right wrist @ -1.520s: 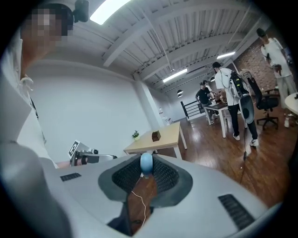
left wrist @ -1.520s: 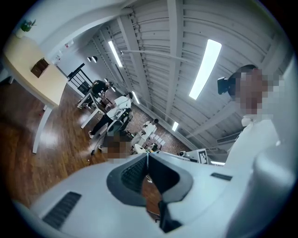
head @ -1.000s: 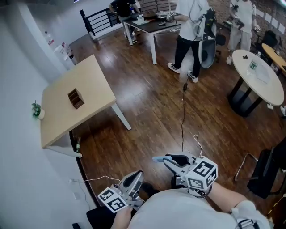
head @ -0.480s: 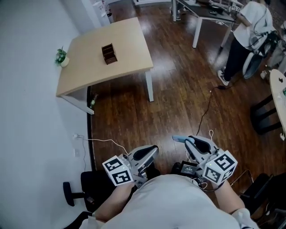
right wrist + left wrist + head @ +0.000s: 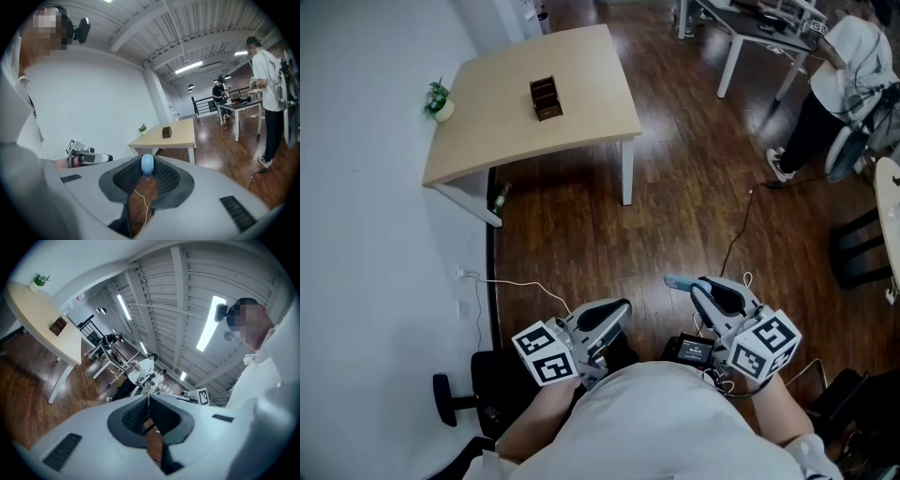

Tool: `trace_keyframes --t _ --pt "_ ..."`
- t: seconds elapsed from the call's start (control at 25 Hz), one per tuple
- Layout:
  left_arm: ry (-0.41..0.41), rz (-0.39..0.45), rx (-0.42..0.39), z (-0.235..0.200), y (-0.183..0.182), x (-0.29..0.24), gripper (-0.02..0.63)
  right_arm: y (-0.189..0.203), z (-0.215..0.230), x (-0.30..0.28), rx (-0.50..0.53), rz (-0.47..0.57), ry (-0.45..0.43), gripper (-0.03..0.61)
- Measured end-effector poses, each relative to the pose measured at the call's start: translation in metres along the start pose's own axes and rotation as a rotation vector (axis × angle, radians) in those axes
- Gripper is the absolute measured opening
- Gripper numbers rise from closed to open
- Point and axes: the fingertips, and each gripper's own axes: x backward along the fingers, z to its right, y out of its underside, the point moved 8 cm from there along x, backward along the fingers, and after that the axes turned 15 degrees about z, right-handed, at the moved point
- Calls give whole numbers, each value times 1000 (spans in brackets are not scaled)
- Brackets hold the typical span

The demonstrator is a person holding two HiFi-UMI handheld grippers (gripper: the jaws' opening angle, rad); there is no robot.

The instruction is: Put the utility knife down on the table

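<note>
The room has a dark wood floor [image 5: 675,187] and a white wall [image 5: 375,234] on the left. A light wood tabletop [image 5: 581,66] stands by that wall, far from the person. At its left corner sits a small white pot with a green plant [image 5: 440,99]. Near the middle of the tabletop is a little brown box [image 5: 546,97] with open slots on top. It is too small to tell what is inside it. A thin white cord [image 5: 511,283] lies on the floor by the wall.

Down low, close to the person's body, is the left tool [image 5: 623,306]. In the left gripper view its two jaws are pressed together [image 5: 148,401] with nothing between them.

To its right is the right tool [image 5: 698,285]. It is pinching the knife [image 5: 677,281]. The knife is light blue, and only its rounded end pokes out past the jaws. In the right gripper view the blue end [image 5: 147,165] sits tight between the dark ribbed pads of the right tool [image 5: 147,176]. The knife is up in the air above the floor, well apart from the tabletop.

A black cord [image 5: 733,239] runs across the floor. At the far right a person in a white top [image 5: 853,66] stands beside another table [image 5: 750,33] with white legs.
</note>
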Motion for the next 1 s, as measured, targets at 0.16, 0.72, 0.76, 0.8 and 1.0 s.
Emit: trace_keyframes --t 0.16,0.72,0.76,0.8,1.0 --pt "2 4 2 -12 -15 15 3 0 -14 -20 5 2 4 69" --pt "-12 6 25 -49 -40 45 3 3 -32 -67 30 -10 23 69" --pt "-16 8 27 -50 -41 44 3 2 -30 -71 29 -12 20 69" --pt "-20 10 27 -52 -43 42 3 1 -28 -76 29 -13 15 69" --pt "-59 29 11 -67 -54 31 3 -4 -7 -109 26 -12 -36 69"
